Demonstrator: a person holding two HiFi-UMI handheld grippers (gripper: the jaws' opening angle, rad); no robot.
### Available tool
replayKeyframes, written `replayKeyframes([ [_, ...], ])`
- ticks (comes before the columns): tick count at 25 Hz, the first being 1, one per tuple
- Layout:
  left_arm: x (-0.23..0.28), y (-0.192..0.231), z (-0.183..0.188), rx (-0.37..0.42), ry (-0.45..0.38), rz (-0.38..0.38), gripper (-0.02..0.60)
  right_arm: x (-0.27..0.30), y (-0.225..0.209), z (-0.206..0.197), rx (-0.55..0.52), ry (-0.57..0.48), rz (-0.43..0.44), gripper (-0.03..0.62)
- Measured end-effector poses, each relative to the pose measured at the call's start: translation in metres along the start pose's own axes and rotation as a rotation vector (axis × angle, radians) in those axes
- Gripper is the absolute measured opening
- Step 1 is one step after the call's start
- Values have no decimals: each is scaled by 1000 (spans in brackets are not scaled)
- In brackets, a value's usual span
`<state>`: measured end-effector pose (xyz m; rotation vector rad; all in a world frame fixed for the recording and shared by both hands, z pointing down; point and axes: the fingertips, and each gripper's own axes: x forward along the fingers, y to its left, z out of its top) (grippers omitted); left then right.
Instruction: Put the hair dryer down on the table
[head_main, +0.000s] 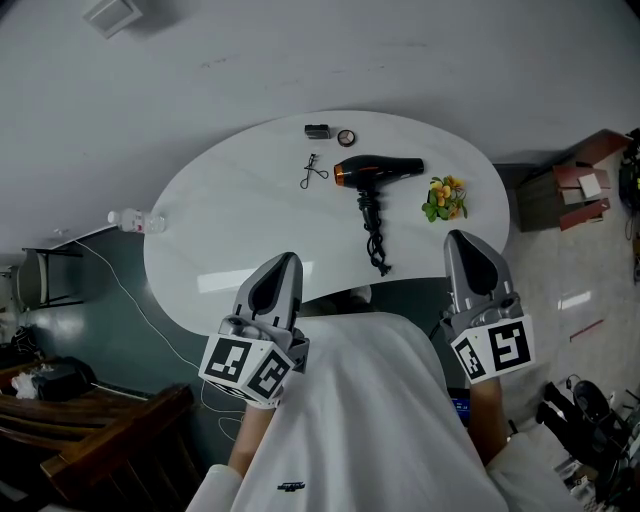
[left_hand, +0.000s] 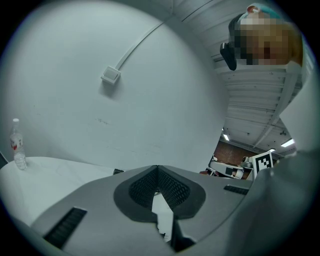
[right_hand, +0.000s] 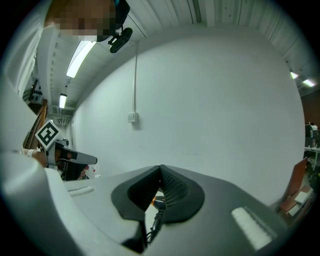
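I see the hair dryer (head_main: 375, 170) lying flat on the white desk (head_main: 230, 200), its cord (head_main: 374, 240) trailing toward me. An eyelash curler (head_main: 313, 172) lies just left of the hair dryer and a flower sprig (head_main: 445, 198) just right of it. The left tool (head_main: 290, 258) and the right tool (head_main: 455, 236) sit well apart from the hair dryer on its near side. Each has its jaws closed together, gripping nothing.

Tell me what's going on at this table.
A person stands at the white table with a gripper in each hand. The left gripper and the right gripper are both shut and empty, held near the table's near edge. The hair dryer already lies flat on the table, its cord trailing toward the person, and nothing touches it. An eyelash curler lies beside it and a water bottle sits at the table's left edge.
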<state>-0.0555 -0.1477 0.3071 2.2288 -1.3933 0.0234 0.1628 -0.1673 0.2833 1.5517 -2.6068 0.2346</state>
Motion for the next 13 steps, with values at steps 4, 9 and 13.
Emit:
replayKeyframes([
  [4, 1, -2, 3, 7, 0, -4, 9, 2, 2, 1, 1, 1, 5, 11],
  [9, -1, -1, 3, 12, 4, -2, 9, 4, 5, 0, 6, 4, 13, 11],
  [13, -3, -1, 5, 16, 5, -2, 9, 5, 7, 1, 6, 3, 17, 11],
])
